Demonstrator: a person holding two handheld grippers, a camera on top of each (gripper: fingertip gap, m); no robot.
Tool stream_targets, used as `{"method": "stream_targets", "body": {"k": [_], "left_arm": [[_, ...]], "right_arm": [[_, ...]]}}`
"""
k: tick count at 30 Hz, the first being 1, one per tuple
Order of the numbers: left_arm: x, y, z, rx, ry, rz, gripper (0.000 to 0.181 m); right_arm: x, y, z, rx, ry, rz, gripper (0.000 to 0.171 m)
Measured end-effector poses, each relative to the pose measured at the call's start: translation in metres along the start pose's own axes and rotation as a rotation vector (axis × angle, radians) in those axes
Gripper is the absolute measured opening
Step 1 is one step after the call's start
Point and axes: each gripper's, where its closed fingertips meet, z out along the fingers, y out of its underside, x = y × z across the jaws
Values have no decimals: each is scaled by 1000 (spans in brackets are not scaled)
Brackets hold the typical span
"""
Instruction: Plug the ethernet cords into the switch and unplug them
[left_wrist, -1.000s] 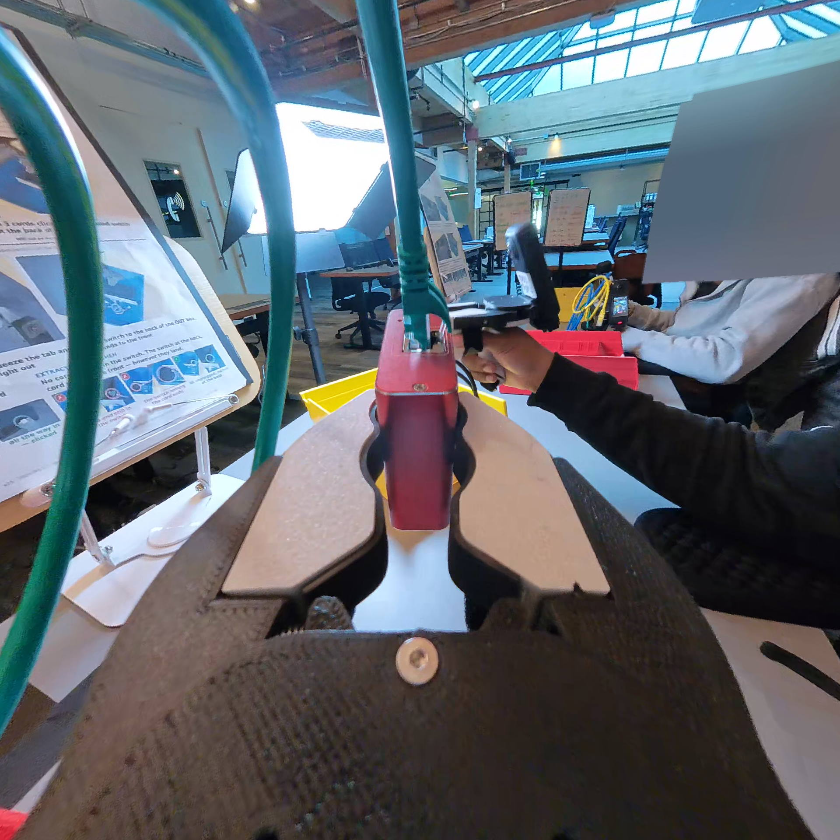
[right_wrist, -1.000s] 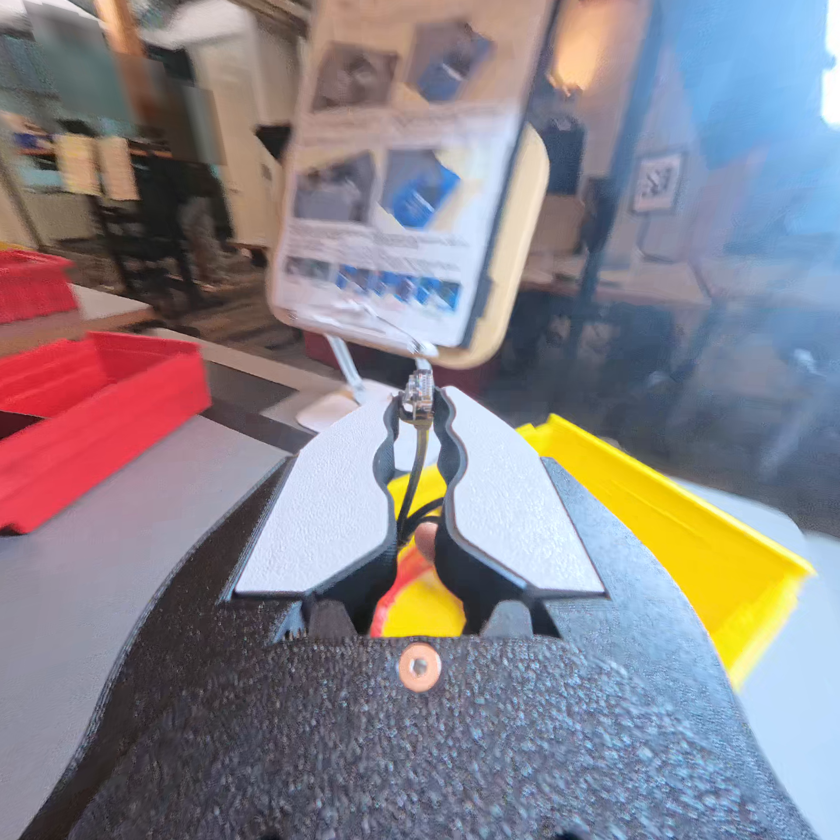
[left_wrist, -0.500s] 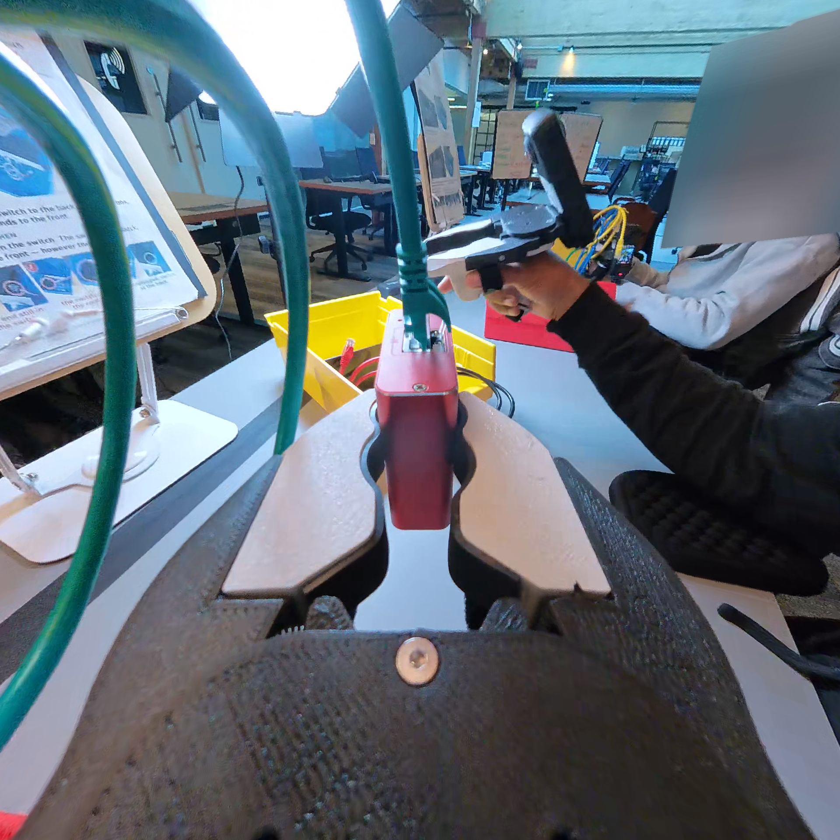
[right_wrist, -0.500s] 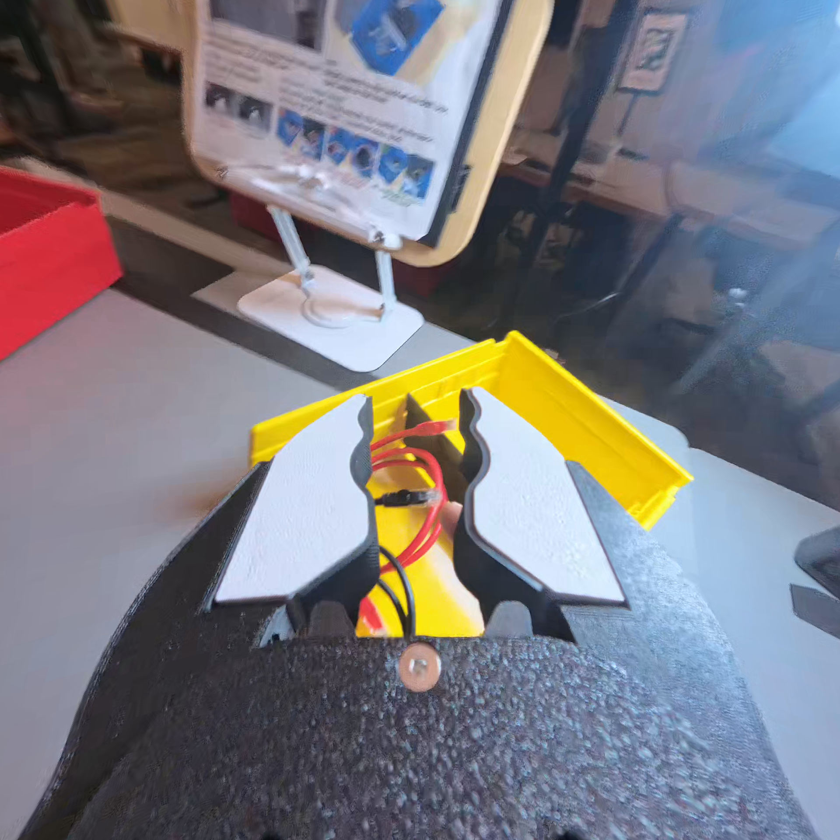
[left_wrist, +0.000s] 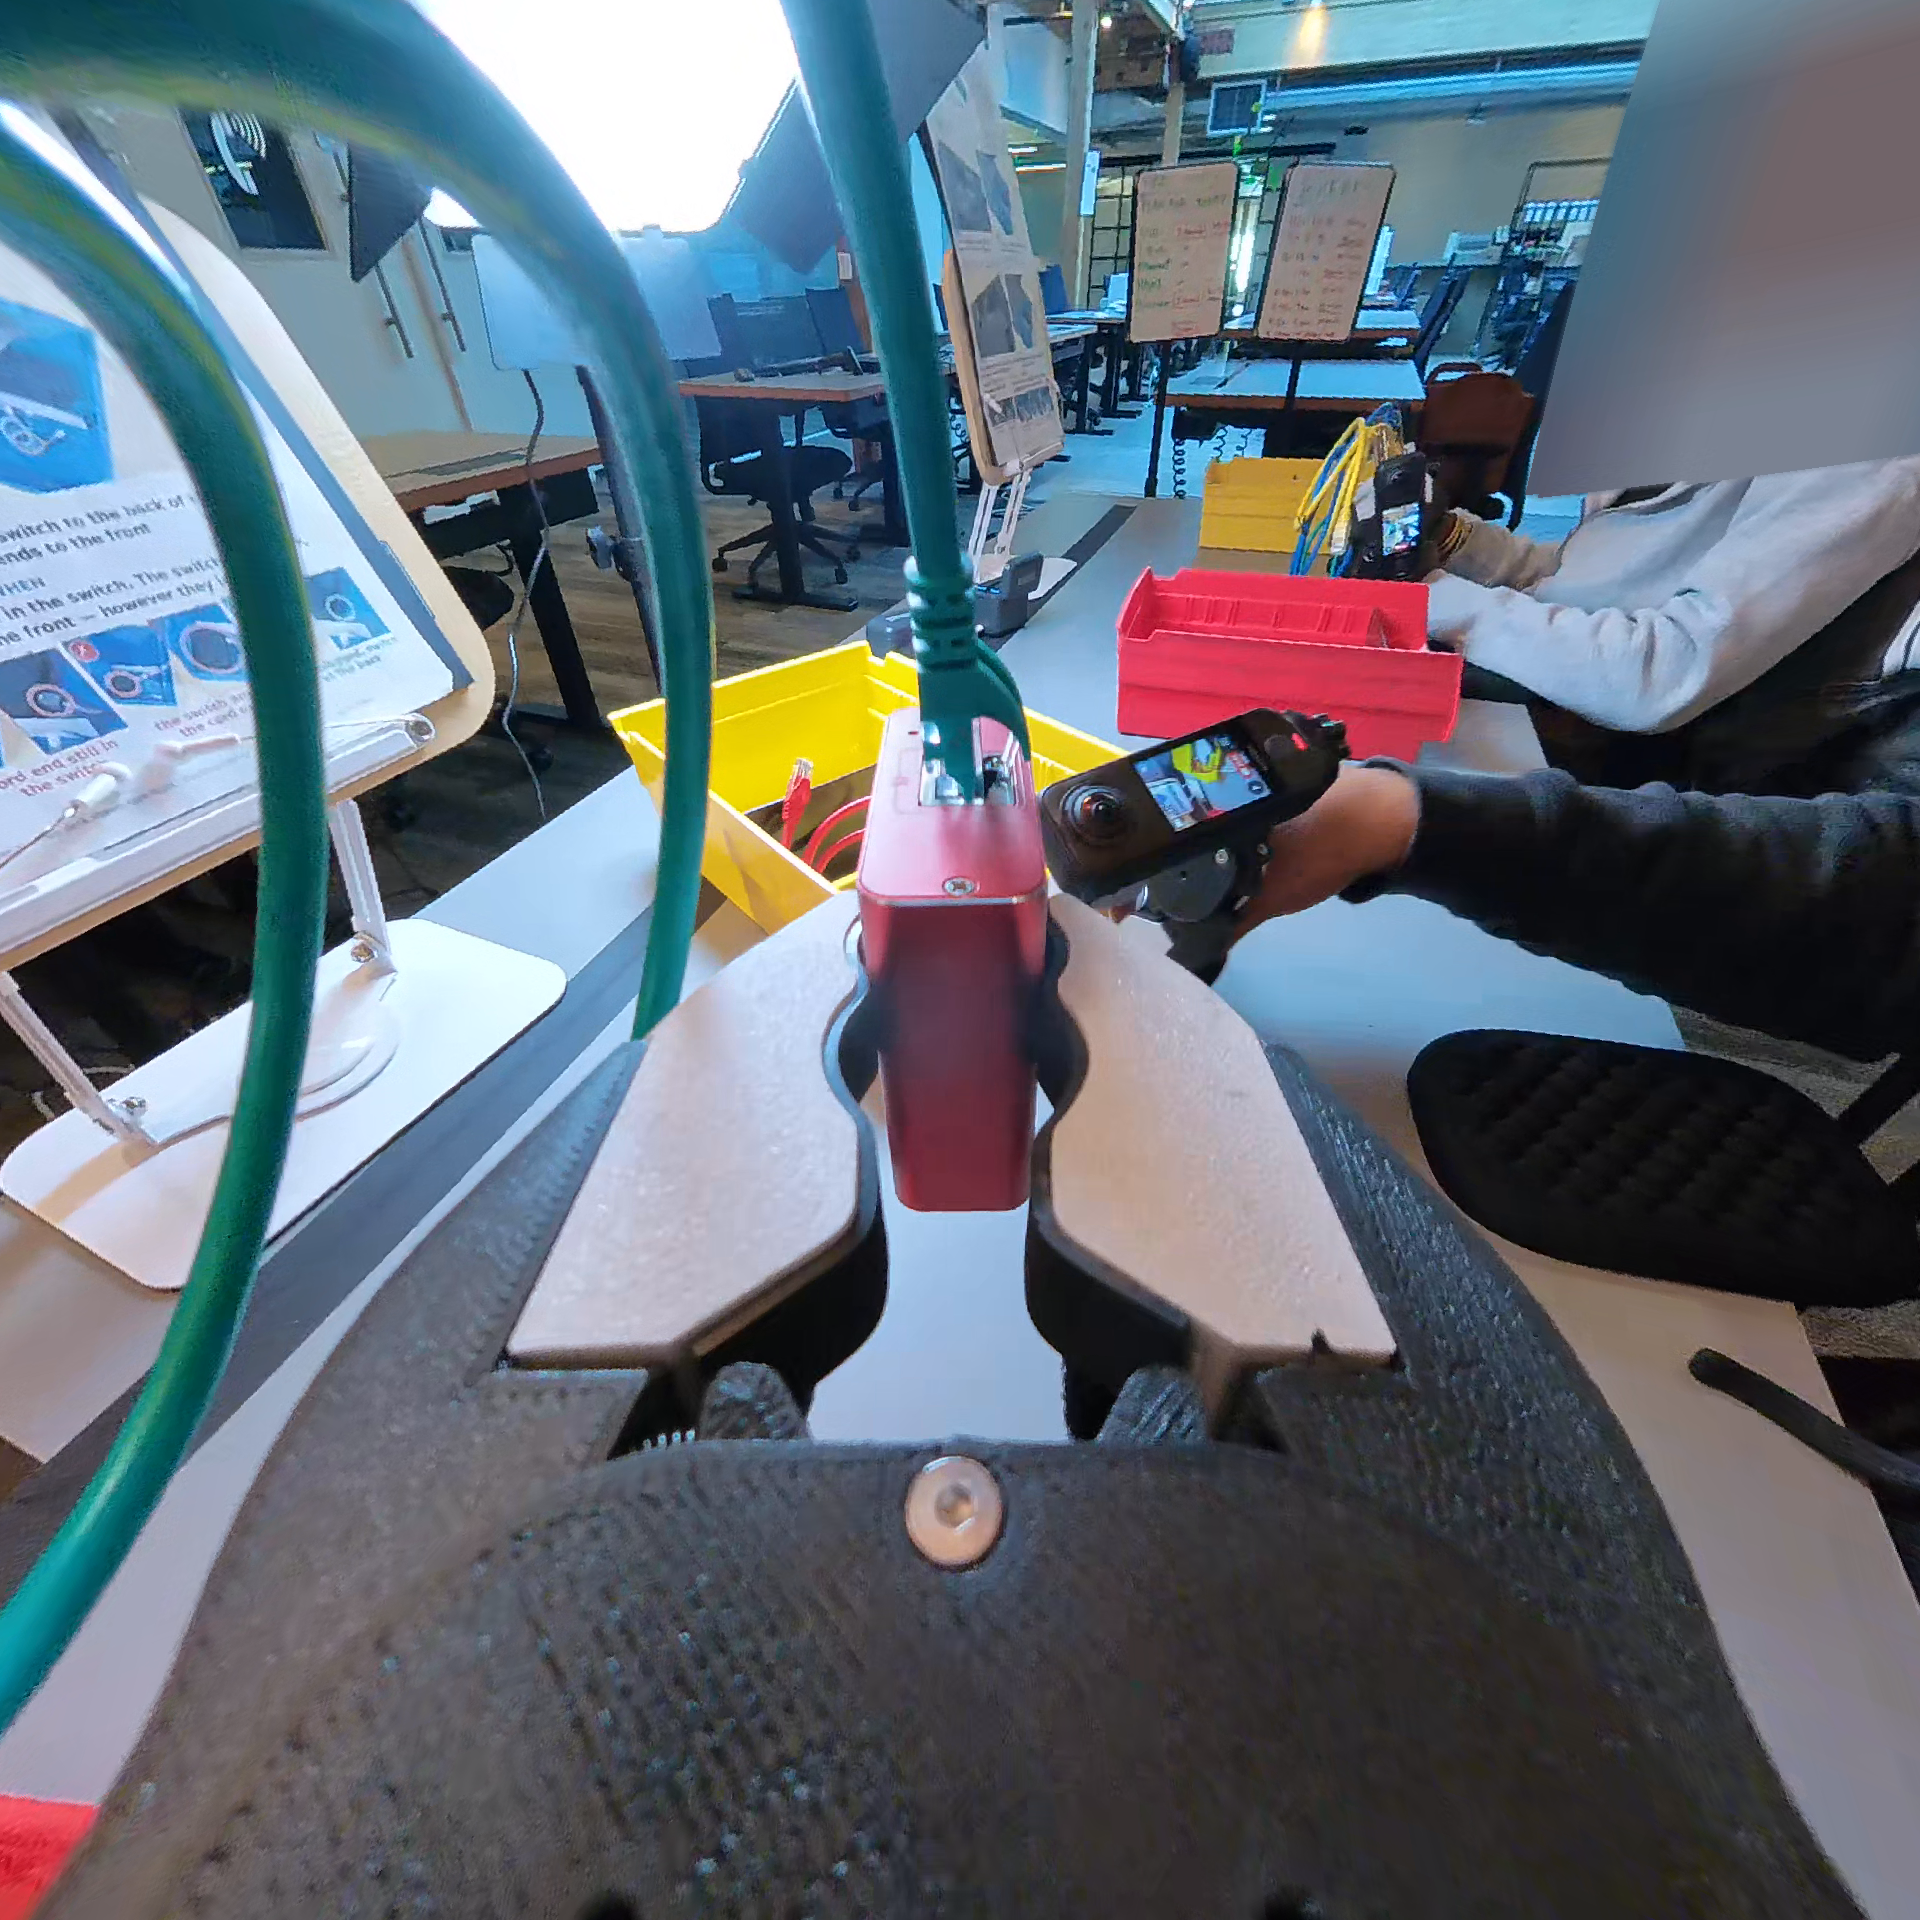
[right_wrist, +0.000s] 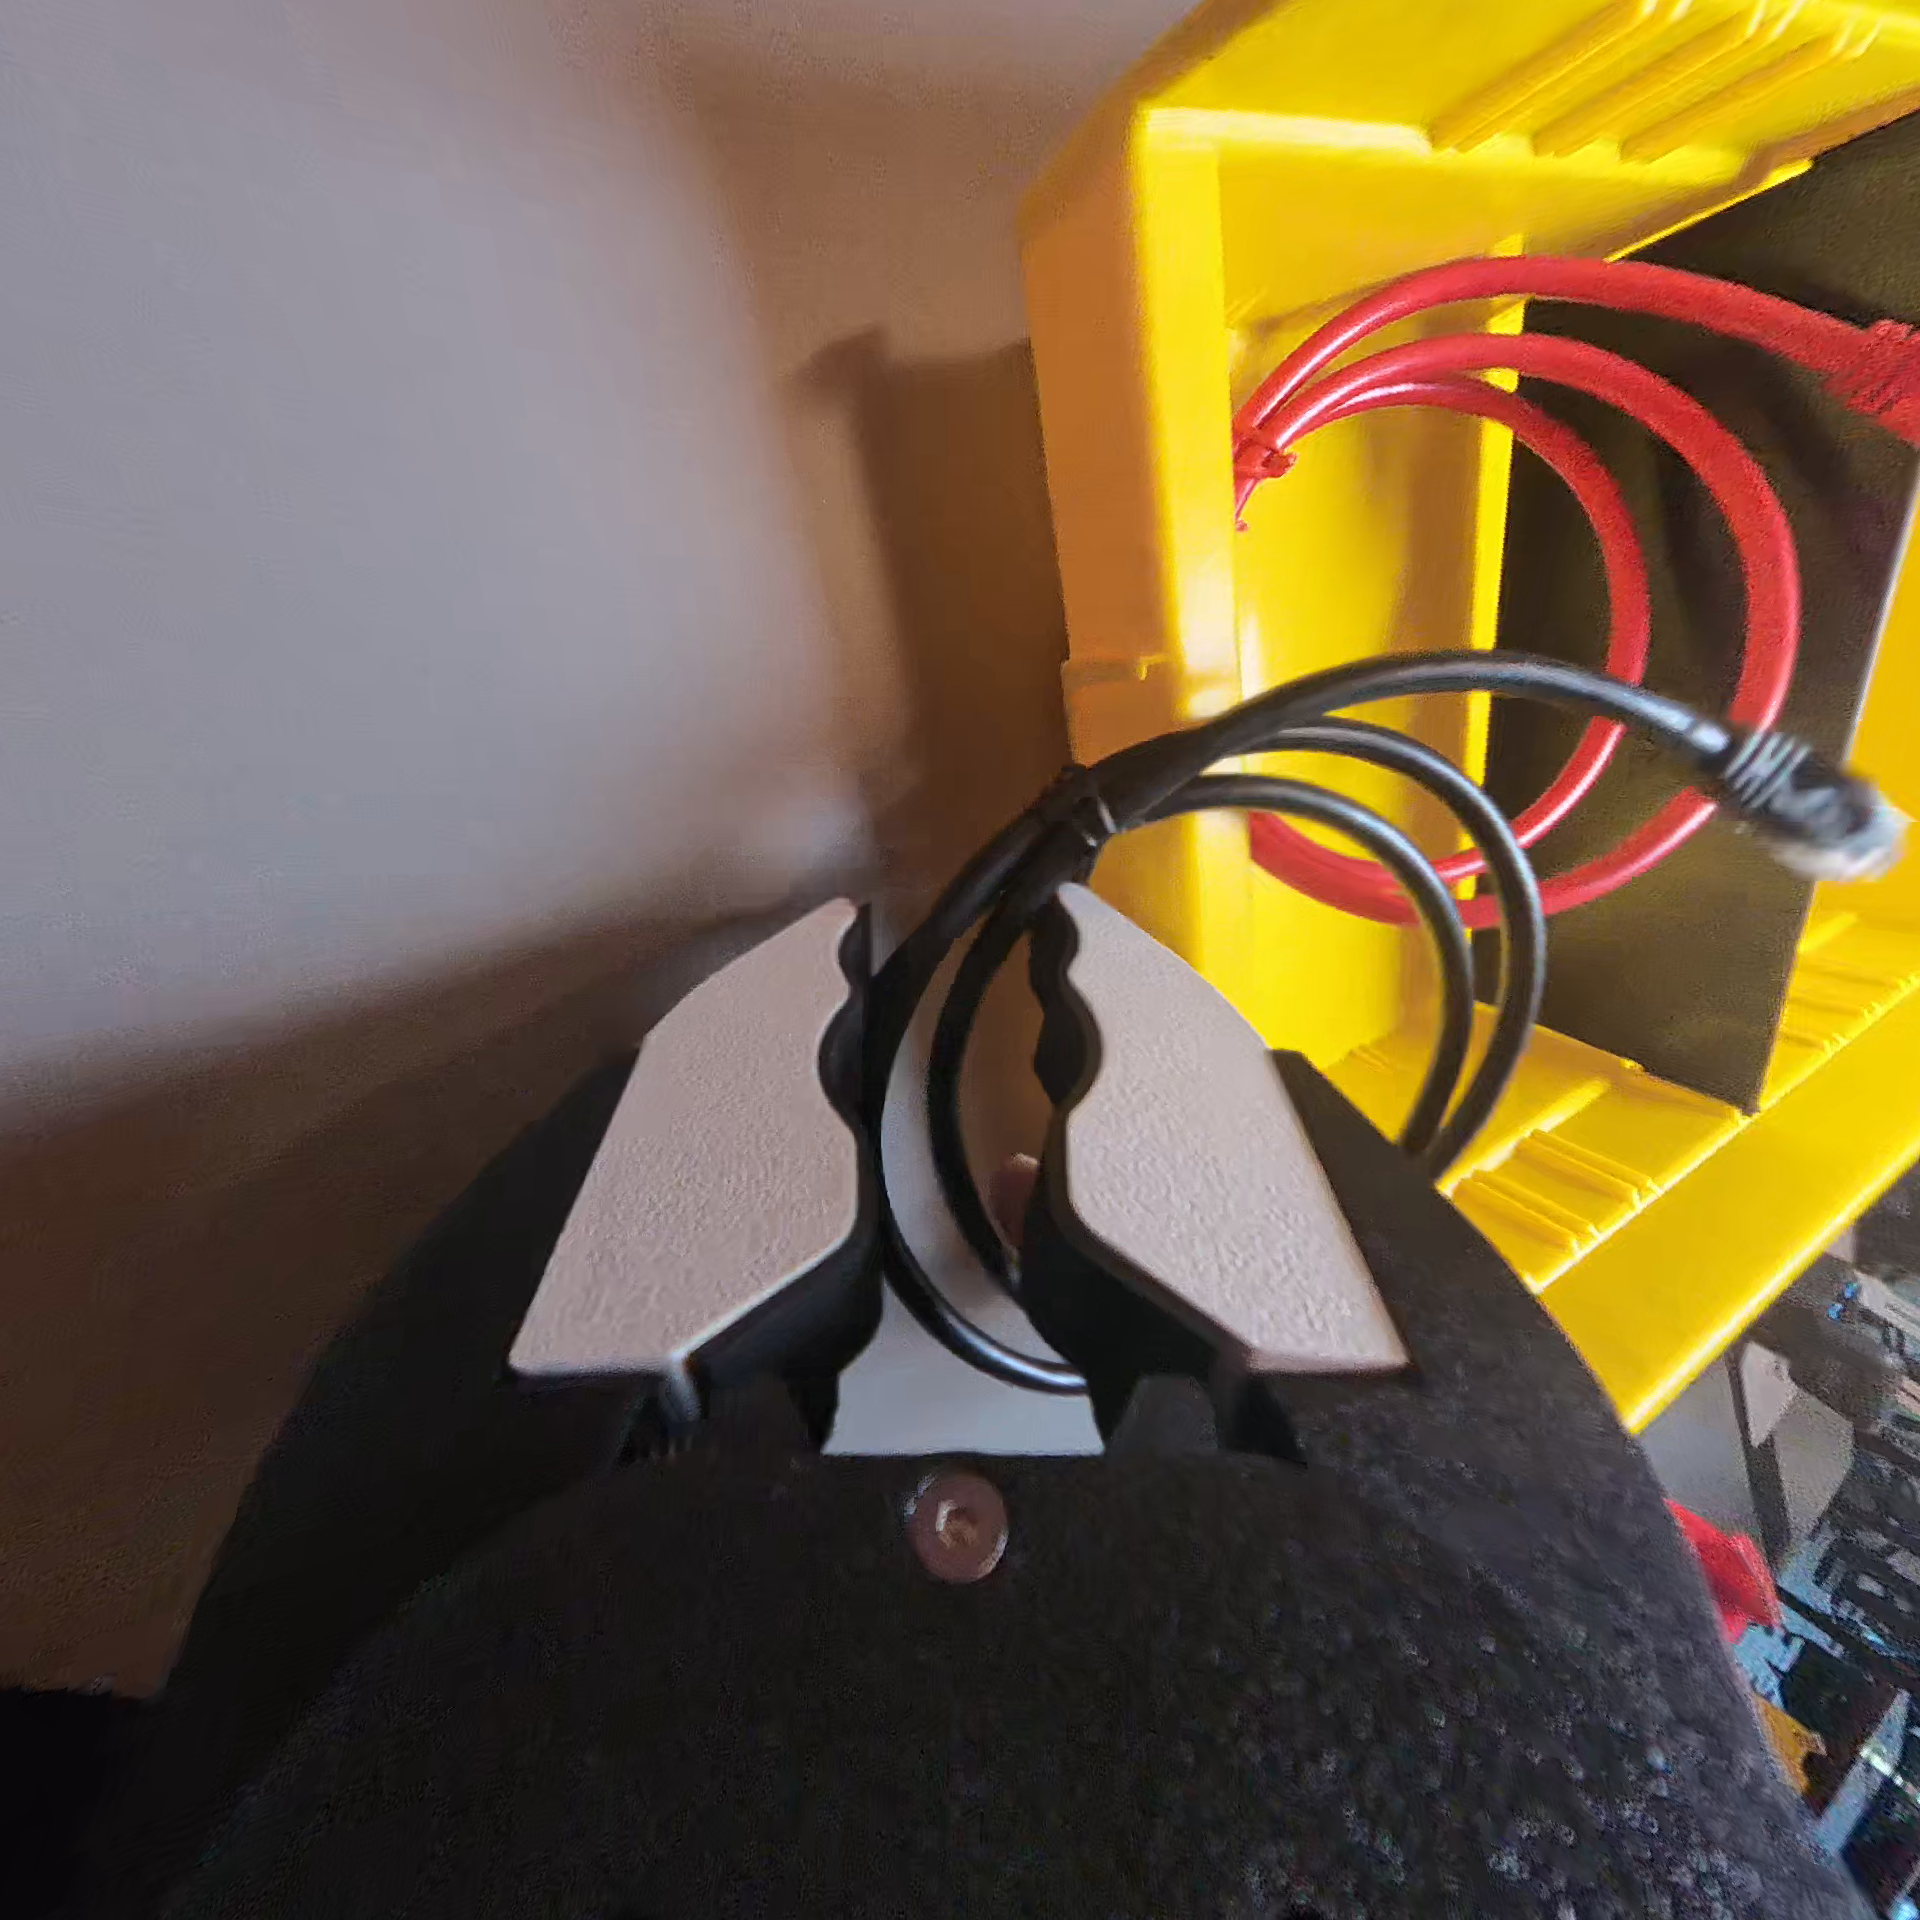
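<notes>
In the left wrist view, the left tongs (left_wrist: 954, 1049) clamped the red switch (left_wrist: 954, 997) upright above the worktop (left_wrist: 1351, 987), ports facing away, a green cord (left_wrist: 914, 436) plugged in. In the right wrist view, the right tongs (right_wrist: 951, 1023) stood slightly apart around the coiled black cord (right_wrist: 1226, 748); whether they gripped it was unclear. Its plug pointed right, over the yellow bin (right_wrist: 1164, 436) holding a red cord (right_wrist: 1683, 436).

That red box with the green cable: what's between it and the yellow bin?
Nothing. In the left wrist view, the red switch overlaps the yellow bin behind it.
</notes>
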Motion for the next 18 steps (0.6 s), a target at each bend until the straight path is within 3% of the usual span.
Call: {"method": "stream_targets", "body": {"k": [1,6,10,12,15,18], "left_arm": [[2,-2,-2,3,0,10,27],[-2,-9,-9,30,-4,11,27],[-3,-3,-5,14,2,-9,27],[0,-2,-3,6,10,1,27],[4,0,-2,-14,16,28,27],[3,3,-1,-25,17,26,27]], "right_arm": [[3,-5,-2,20,8,-3,20],[36,-38,-50,159,20,-23,9],[89,-45,-64,124,79,-74,9],[116,-36,-50,43,151,-101,13],[119,-13,-28,-89,152,-125,39],[90,-30,-37,78,54,-56,40]]}}
